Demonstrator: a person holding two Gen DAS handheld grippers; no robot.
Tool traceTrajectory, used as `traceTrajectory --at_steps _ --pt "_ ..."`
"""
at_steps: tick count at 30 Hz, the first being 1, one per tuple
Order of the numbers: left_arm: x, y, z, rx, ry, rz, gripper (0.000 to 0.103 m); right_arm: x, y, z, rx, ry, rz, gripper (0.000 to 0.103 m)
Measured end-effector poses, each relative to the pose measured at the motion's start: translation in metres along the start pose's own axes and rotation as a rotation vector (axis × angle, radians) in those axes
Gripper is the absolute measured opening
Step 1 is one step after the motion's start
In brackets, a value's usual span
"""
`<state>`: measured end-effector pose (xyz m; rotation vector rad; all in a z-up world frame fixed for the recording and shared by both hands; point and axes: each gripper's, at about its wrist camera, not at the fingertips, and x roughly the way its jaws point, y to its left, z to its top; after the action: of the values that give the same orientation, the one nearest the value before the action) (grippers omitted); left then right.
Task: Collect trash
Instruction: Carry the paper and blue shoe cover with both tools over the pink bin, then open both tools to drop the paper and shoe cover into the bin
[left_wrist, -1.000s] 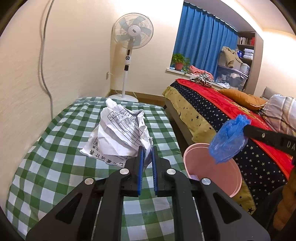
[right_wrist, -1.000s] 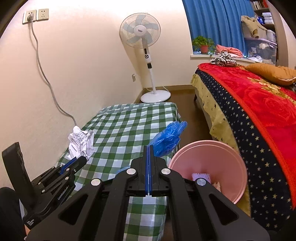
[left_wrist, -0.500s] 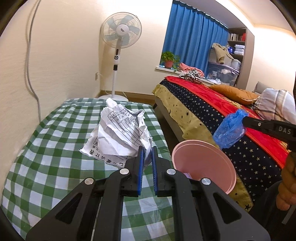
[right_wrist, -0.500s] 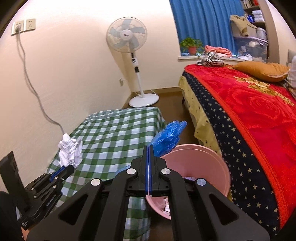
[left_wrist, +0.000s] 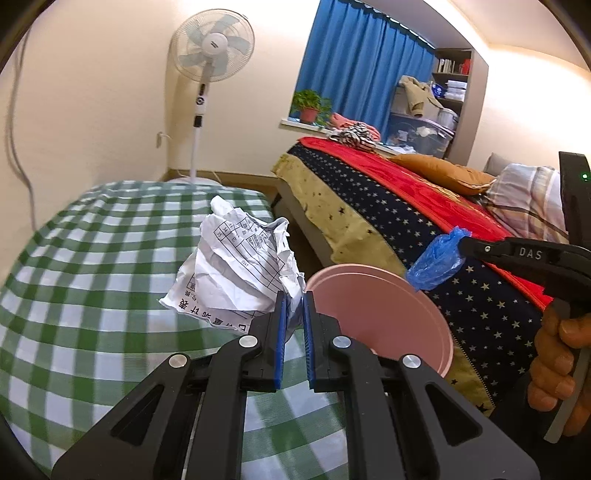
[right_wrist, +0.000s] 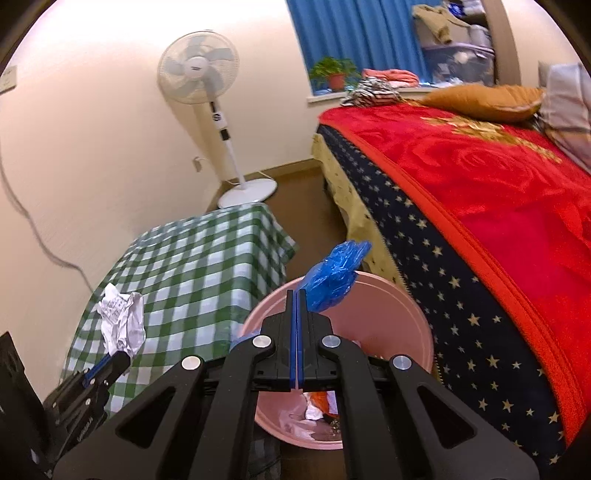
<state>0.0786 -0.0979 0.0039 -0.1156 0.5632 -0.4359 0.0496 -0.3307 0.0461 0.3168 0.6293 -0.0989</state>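
My left gripper (left_wrist: 293, 299) is shut on a crumpled white printed paper (left_wrist: 240, 273) and holds it above the green checked table (left_wrist: 92, 258); the paper also shows in the right wrist view (right_wrist: 123, 321). My right gripper (right_wrist: 297, 295) is shut on a crumpled blue plastic bag (right_wrist: 334, 277) and holds it over the pink bin (right_wrist: 406, 325). The bag (left_wrist: 437, 260) hangs above the bin's far rim (left_wrist: 369, 295) in the left wrist view. Some trash lies in the bin's bottom (right_wrist: 321, 410).
A bed with a red and starry blue blanket (right_wrist: 480, 206) stands right of the bin. A white standing fan (left_wrist: 207, 74) stands by the wall behind the table. A cable (right_wrist: 37, 229) runs down the wall on the left.
My right gripper has moved with the blue bag over the pink bin. My left gripper has moved right toward the bin with the paper.
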Motion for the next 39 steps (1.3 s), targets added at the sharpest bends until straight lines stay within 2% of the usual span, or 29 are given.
traceTrajectory --at_steps 17,27,28,30,32,37,39 --pt "0.056 -0.04 -0.009 0.006 0.067 -0.155 0.009 0.015 -0.014 -0.001 -0.005 0.02 -0.07 0.0" --pt "0.075 -0.055 -0.013 0.014 0.115 -0.218 0.011 0.017 -0.017 -0.001 -0.019 0.021 -0.121 0.001" --pt "0.077 -0.054 -0.013 0.004 0.128 -0.235 0.015 0.018 -0.017 -0.001 -0.02 0.022 -0.127 0.005" --pt "0.08 -0.051 -0.015 -0.021 0.143 -0.241 0.037 0.021 -0.019 -0.002 -0.014 0.039 -0.148 0.014" --pt "0.079 -0.047 -0.015 -0.033 0.143 -0.229 0.037 0.021 -0.019 -0.002 -0.014 0.035 -0.159 0.041" --pt "0.067 -0.038 -0.009 -0.035 0.129 -0.199 0.039 0.019 -0.02 -0.002 -0.014 0.018 -0.171 0.065" --pt "0.057 -0.035 -0.006 -0.021 0.112 -0.176 0.05 0.017 -0.019 -0.003 -0.012 0.013 -0.171 0.074"
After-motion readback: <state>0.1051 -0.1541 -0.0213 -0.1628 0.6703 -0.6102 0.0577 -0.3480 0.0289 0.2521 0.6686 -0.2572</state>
